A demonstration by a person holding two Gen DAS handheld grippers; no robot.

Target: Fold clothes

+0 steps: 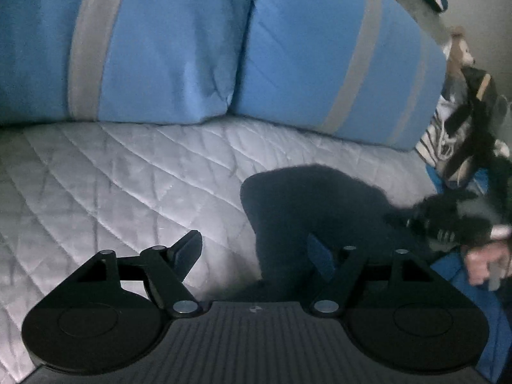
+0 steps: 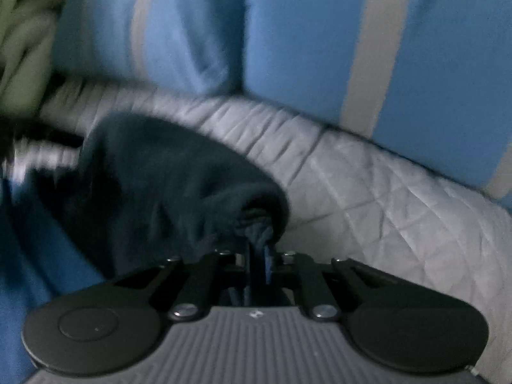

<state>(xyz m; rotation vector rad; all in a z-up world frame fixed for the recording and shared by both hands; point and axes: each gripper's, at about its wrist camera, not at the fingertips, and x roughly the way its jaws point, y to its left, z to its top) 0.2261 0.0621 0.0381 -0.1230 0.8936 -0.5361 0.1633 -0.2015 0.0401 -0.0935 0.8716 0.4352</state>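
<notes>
Pinching a bunched edge of the dark garment (image 2: 179, 179), the right hand-held gripper (image 2: 259, 256) is clamped shut; the left hand-held gripper (image 1: 256, 252) gapes empty, cloth lying just right of it on the quilted bed (image 1: 96, 176).

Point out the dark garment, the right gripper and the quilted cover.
dark garment (image 2: 166, 172): right wrist view, its bunched middle
right gripper (image 2: 258, 260): right wrist view, shut fingertips pinching cloth
quilted cover (image 1: 112, 179): left wrist view, bare stitched surface

Quilted mattress (image 1: 112, 176) open leftward; blue pillows (image 1: 179, 57) block behind.
</notes>
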